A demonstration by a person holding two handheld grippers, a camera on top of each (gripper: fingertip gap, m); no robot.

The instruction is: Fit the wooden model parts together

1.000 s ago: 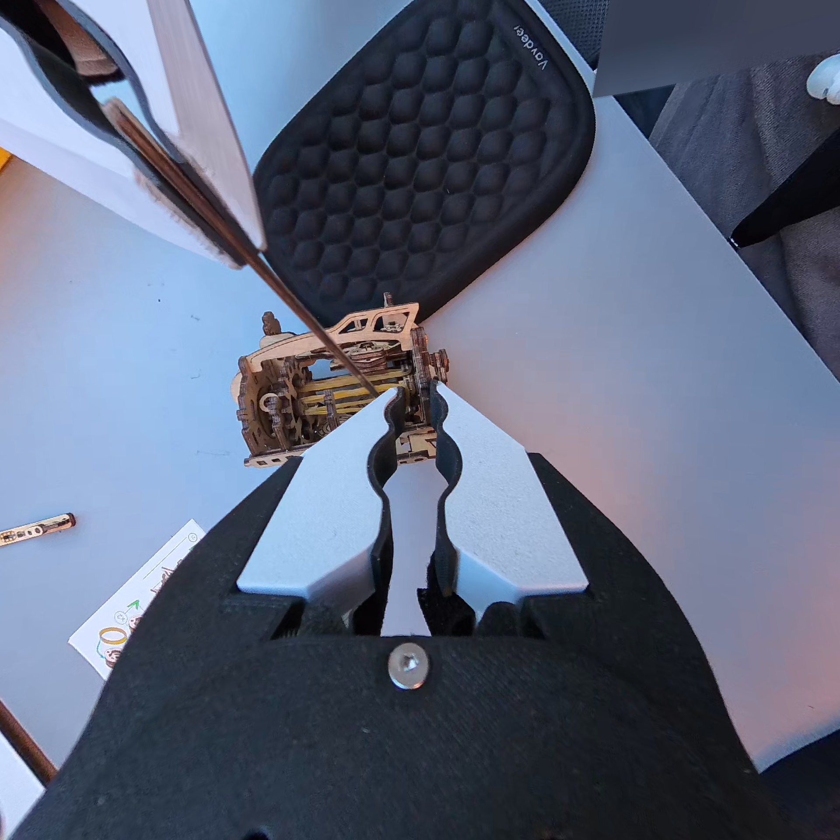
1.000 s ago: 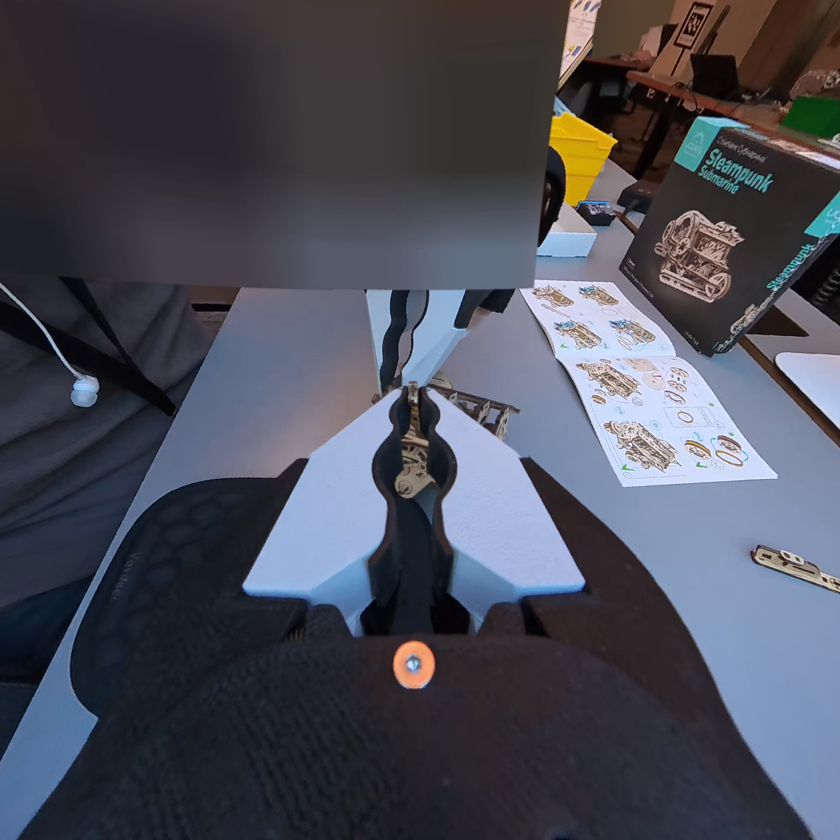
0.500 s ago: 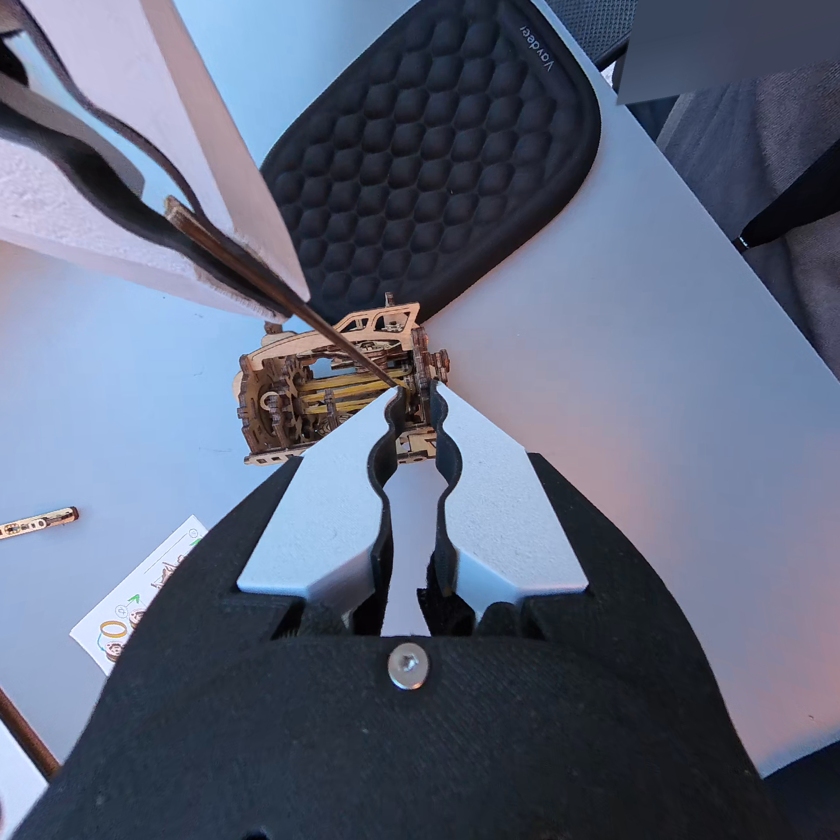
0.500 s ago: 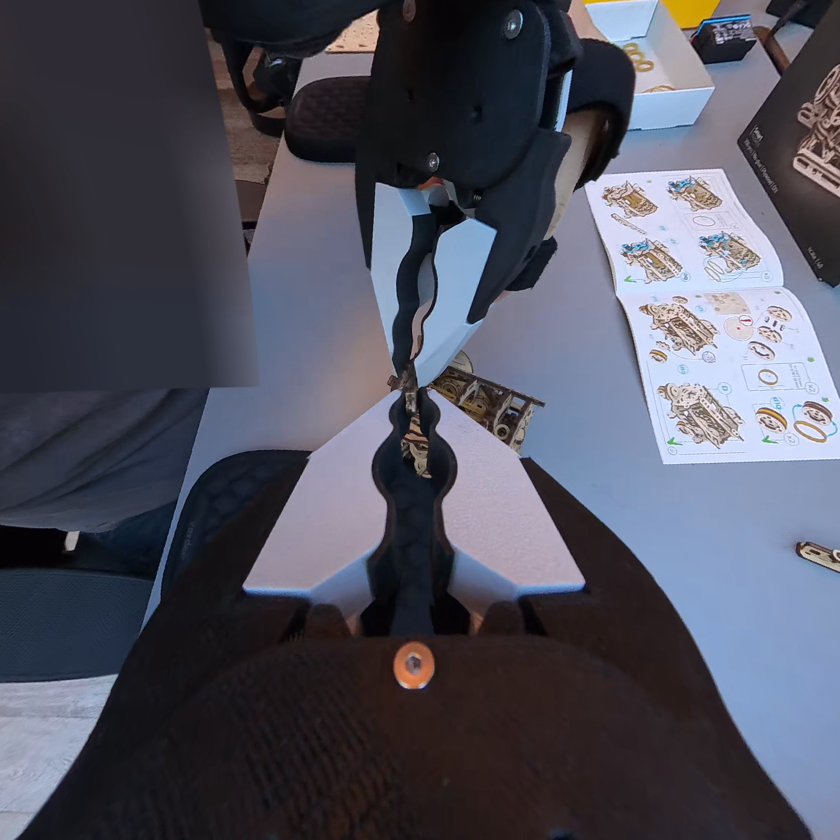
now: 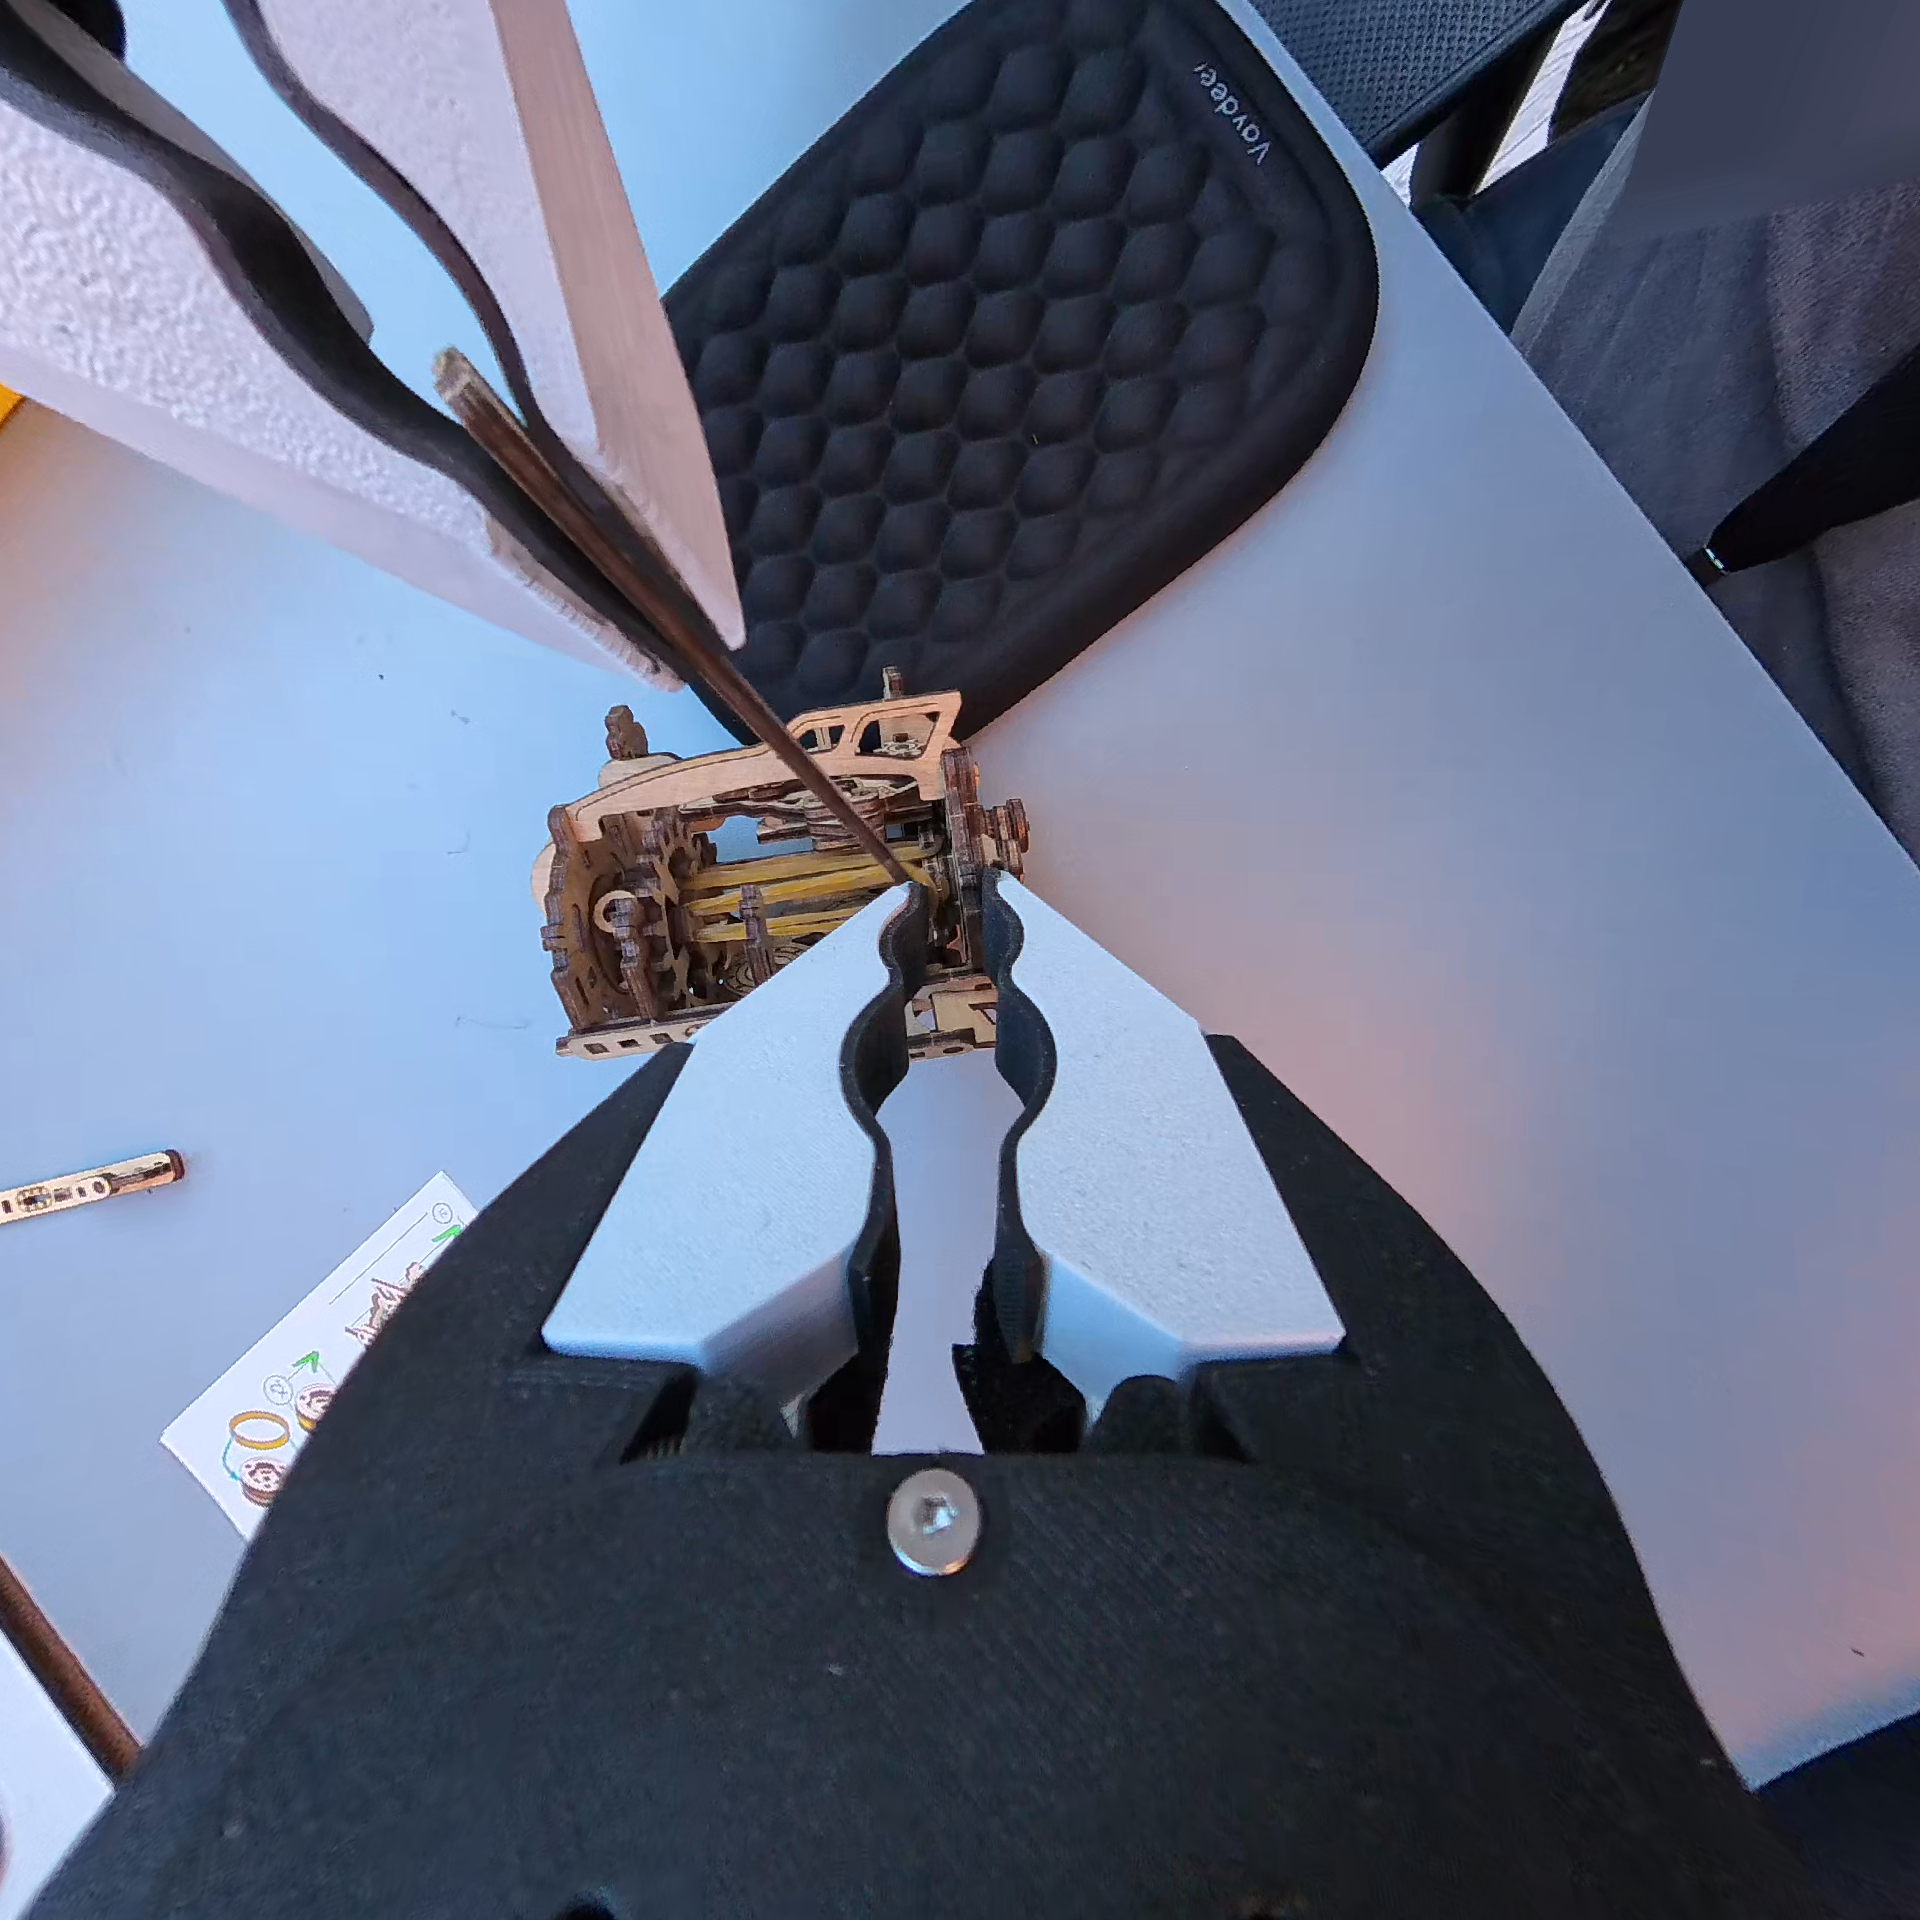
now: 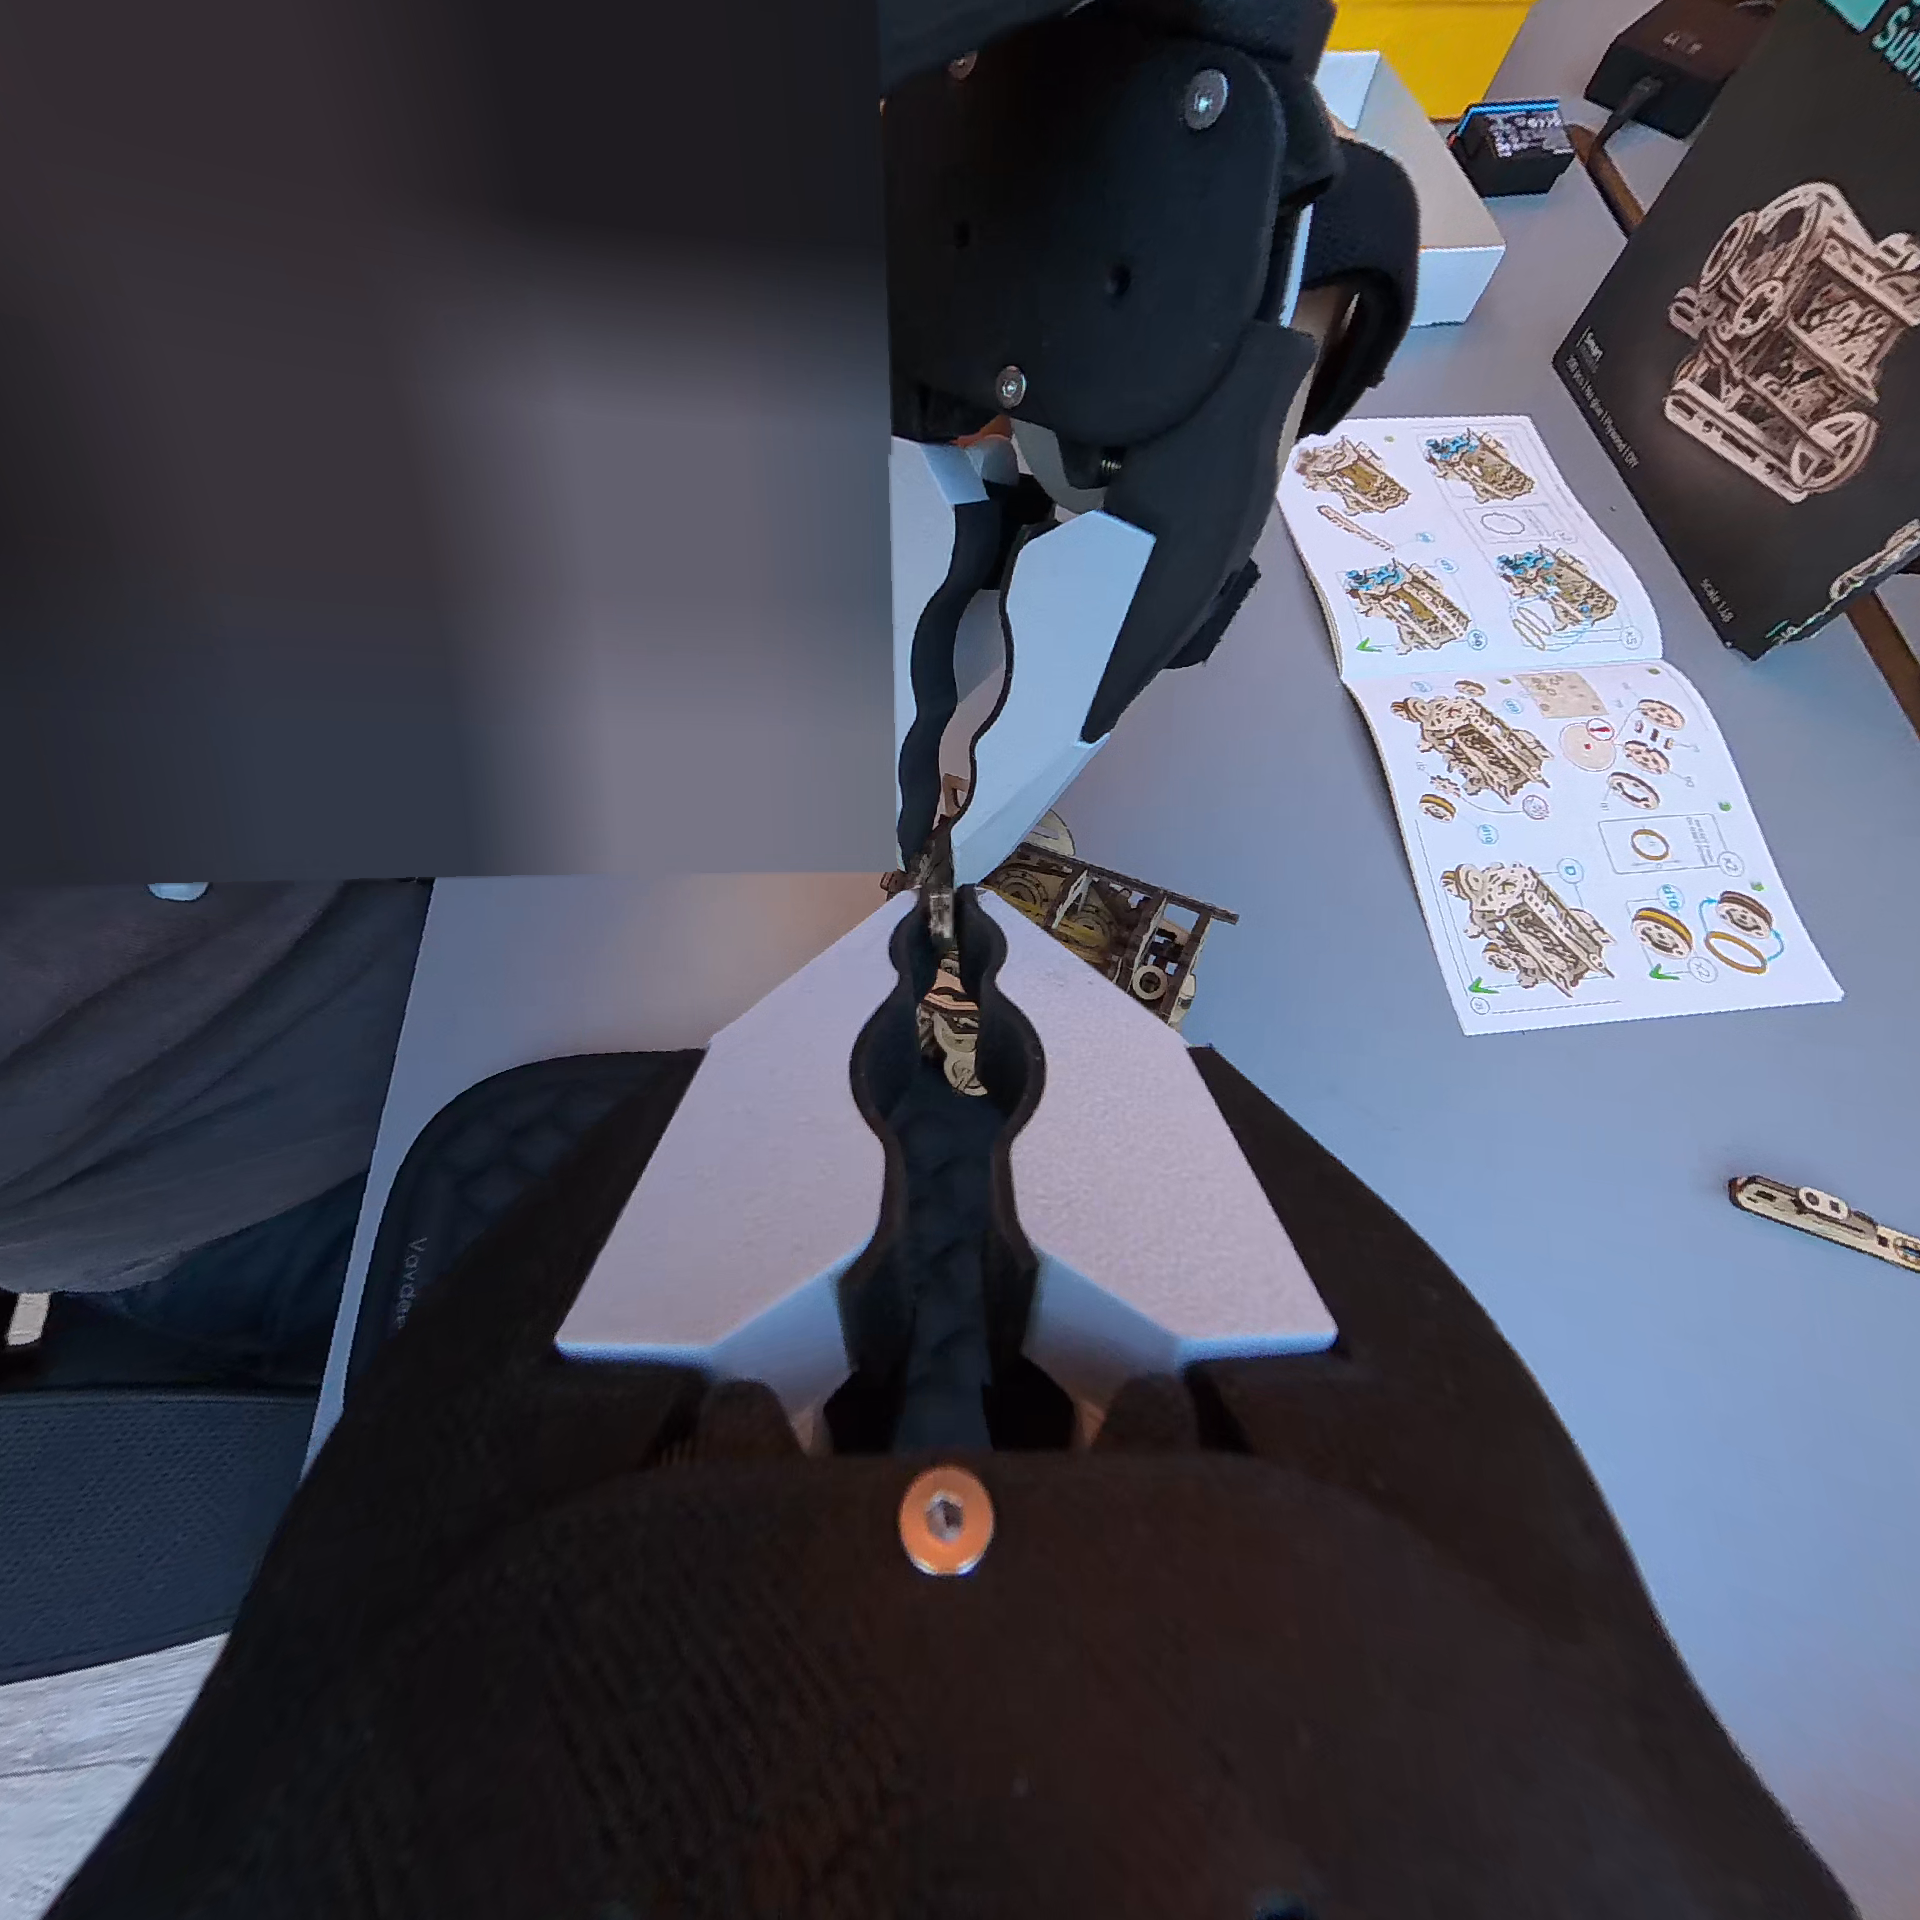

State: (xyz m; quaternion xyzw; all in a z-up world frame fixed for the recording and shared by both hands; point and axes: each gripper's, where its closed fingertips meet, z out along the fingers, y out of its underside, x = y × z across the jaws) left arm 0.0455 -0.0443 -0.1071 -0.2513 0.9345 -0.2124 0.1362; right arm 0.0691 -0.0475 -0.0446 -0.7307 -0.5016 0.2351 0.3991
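Observation:
The wooden model [image 5: 665, 904] stands on the grey table [image 5: 1403, 987], with gears and yellow rubber bands showing inside. My left gripper [image 5: 951, 894] is shut on the model's right end wall. My right gripper [image 5: 696, 649] comes in from the upper left, shut on a thin dark wooden strip [image 5: 790, 758]. The strip's tip reaches into the model's top, right beside my left fingertips. In the right wrist view my right gripper [image 6: 940, 899] holds the strip [image 6: 941, 920] edge-on. My left gripper [image 6: 930, 847] points down just beyond it, and the model [image 6: 1112, 925] lies behind.
A black honeycomb pad [image 5: 1018, 343] lies just behind the model at the table's edge. An open instruction booklet [image 6: 1538, 727], a dark kit box [image 6: 1766, 312] and a white tray [image 6: 1455, 239] sit to the right. A loose wooden strip [image 6: 1829, 1221] lies on the table. A person sits close by. Spacing between my two grippers at the tips: around 7 cm.
My right gripper has come closer and tilted downward, and the strip's tip has slid along the model's top toward its right end. My left gripper and the model have stayed still.

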